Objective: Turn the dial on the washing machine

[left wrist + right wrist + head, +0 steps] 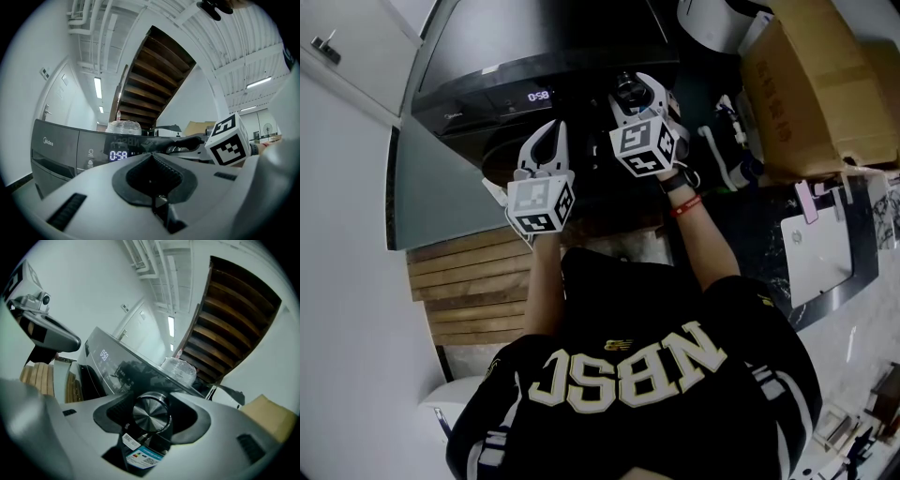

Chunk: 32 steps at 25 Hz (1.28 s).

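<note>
The black washing machine (pixel 487 66) fills the top of the head view, and its display (pixel 538 96) reads 0:58. Its round metal dial (pixel 151 412) sits between the jaws of my right gripper (pixel 151 401), whose dark pads close against both sides of it. From the head view, the right gripper (pixel 630 89) is up against the control panel at the dial (pixel 624 92). My left gripper (pixel 551 131) hangs lower left of it, in front of the machine's door, its jaws meeting at the tips with nothing between them. The left gripper view shows the display (pixel 117 155) beyond those shut jaws (pixel 151 154).
A cardboard box (pixel 820 84) stands to the right of the machine. Wooden slats (pixel 473 286) lie on the floor at lower left beside a white door (pixel 347 141). A clear plastic bag (pixel 179 370) rests on the machine's top. A label sticker (pixel 143 456) sits below the dial.
</note>
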Motion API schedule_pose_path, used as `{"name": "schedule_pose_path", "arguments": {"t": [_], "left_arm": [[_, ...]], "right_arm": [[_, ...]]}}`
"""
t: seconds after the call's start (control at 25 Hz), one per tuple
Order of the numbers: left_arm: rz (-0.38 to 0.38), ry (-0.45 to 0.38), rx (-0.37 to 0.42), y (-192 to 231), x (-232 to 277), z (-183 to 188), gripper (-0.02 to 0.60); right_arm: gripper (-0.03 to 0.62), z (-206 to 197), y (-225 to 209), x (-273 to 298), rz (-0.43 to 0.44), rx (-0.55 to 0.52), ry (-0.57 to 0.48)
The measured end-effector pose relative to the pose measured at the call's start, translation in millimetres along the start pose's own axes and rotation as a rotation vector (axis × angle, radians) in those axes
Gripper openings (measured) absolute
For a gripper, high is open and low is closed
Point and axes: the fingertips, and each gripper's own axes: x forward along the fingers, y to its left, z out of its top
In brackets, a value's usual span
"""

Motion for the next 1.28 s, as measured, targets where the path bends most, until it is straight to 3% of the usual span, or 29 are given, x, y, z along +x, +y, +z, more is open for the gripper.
{"name": "schedule_pose_path", "arguments": {"t": [0.28, 0.36, 0.48, 0.52, 1.12, 1.2, 1.28], "left_arm": [[-0.001, -0.007, -0.001, -2.7, 0.3, 1.8, 0.014], [-0.005, -0.005, -0.004, -4.0, 0.5, 0.6, 0.014], [-0.002, -0.003, -0.001, -3.8, -0.4, 0.0, 0.014], [-0.001, -0.004, 0.001, -3.5, -0.5, 0.3, 0.014], [-0.012, -0.020, 0.006, -9.8, 5.1, 6.4, 0.014], [-0.014, -0.021, 0.006, -10.6, 5.4, 6.6, 0.014], [-0.016, -0.018, 0.000, -10.5, 5.5, 5.2, 0.014]], "right_arm": [[0.245, 0.1, -1.7, -0.3, -0.006, 0.070, -0.013], [0.245, -1.4, -5.9, -1.1, -0.015, 0.189, -0.038], [0.247, -8.4, -16.2, -1.2, -0.029, 0.487, -0.089], [0.247, -9.9, -18.2, -1.2, -0.030, 0.541, -0.093], [0.247, -9.0, -17.9, -0.6, -0.017, 0.530, -0.073], [0.247, -8.9, -18.6, -0.1, -0.034, 0.553, -0.064], [0.247, -10.9, -20.4, 0.3, -0.051, 0.643, -0.068]]}}
